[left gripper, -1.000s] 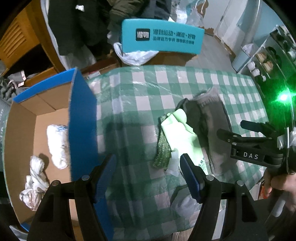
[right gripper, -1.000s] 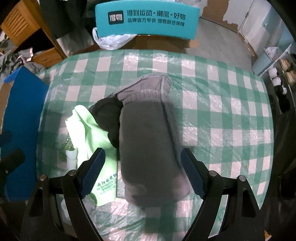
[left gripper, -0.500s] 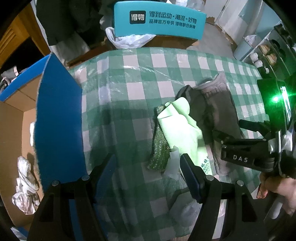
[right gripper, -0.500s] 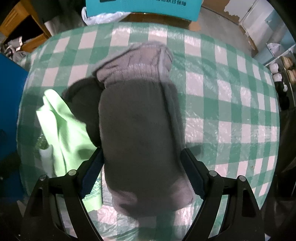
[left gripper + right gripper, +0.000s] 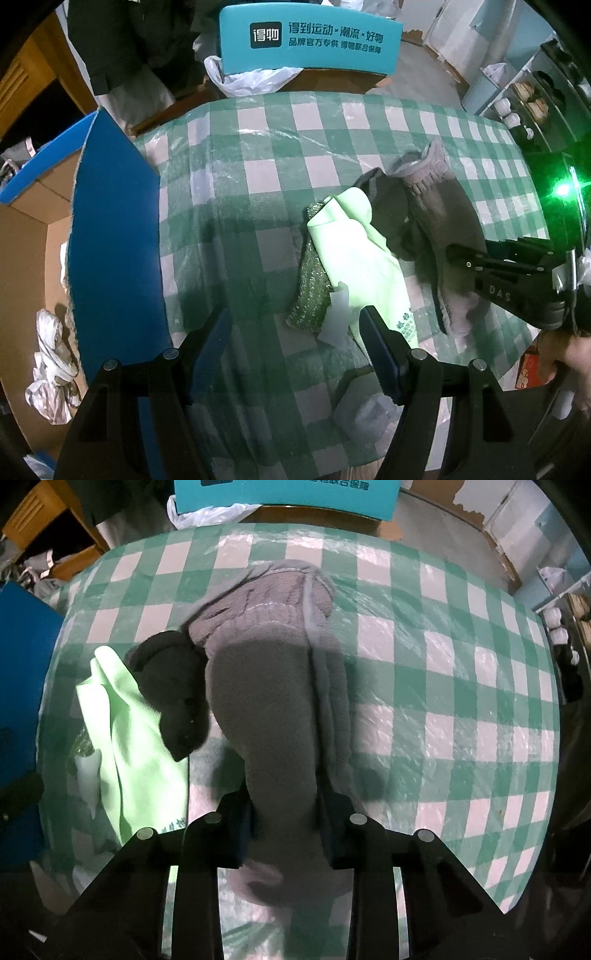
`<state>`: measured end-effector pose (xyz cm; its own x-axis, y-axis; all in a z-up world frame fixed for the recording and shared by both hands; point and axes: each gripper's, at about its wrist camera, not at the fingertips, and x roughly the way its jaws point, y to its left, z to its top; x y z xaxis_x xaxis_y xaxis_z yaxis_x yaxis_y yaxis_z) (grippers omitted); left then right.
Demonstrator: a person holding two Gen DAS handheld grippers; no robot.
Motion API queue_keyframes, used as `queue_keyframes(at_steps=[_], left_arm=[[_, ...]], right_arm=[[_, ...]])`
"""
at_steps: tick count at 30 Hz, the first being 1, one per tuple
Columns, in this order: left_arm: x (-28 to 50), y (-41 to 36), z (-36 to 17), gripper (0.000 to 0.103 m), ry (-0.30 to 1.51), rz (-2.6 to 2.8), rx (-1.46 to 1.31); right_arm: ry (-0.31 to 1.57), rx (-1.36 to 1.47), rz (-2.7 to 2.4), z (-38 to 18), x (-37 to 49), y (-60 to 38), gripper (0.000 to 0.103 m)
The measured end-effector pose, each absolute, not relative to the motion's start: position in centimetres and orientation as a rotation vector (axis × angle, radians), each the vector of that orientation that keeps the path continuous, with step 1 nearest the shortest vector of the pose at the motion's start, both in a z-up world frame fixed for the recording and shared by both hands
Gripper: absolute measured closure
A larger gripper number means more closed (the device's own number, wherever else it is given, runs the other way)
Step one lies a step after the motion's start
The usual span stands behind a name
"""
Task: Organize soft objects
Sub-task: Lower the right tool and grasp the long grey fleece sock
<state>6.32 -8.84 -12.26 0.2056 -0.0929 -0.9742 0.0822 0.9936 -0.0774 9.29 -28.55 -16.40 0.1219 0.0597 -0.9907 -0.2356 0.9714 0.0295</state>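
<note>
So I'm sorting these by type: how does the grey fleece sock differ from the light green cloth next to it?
The grey fleece sock is thick, fuzzy and tube-shaped with a ribbed cuff; the light green cloth is thin, smooth and loosely folded, with print near one edge. The right gripper is closing on the sock, while the cloth lies untouched beside it. Both are soft and rest on the checked tablecloth.

The grey glove (image 5: 273,709) is matt fleece with a ribbed knit cuff. The checked tablecloth (image 5: 443,672) carries a glossy, wrinkled plastic film. The green scourer (image 5: 310,291) looks rough and glittery; the box (image 5: 33,258) is matt cardboard.
</note>
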Motion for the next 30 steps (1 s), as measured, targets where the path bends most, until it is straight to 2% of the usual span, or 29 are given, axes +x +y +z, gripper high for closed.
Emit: queue_keyframes(at_steps=[2,12,24,27,30], left_arm=[[6.0,-9.0,-11.9,0.030,1.354,-0.129,-0.008],[3.4,-10.4,-10.7,0.029,1.338,-0.170,0.028],[0.0,-12.9,-12.2,0.028,1.398,-0.203,0.023],[-0.5,-13.6,-12.6,0.028,1.407,-0.214,0.035],[-0.8,-14.0,-13.1,0.024,1.408,-0.212,0.051]], right_arm=[[1.441,-0.141,0.216,-16.3,9.0,-29.2,0.081],[1.407,-0.102,0.185,-14.1,6.7,-31.9,0.081],[1.455,-0.042,0.175,-13.9,1.2,-34.2,0.080],[1.462,-0.027,0.181,-14.0,0.6,-34.6,0.069],[1.458,-0.022,0.176,-14.1,0.7,-34.5,0.046]])
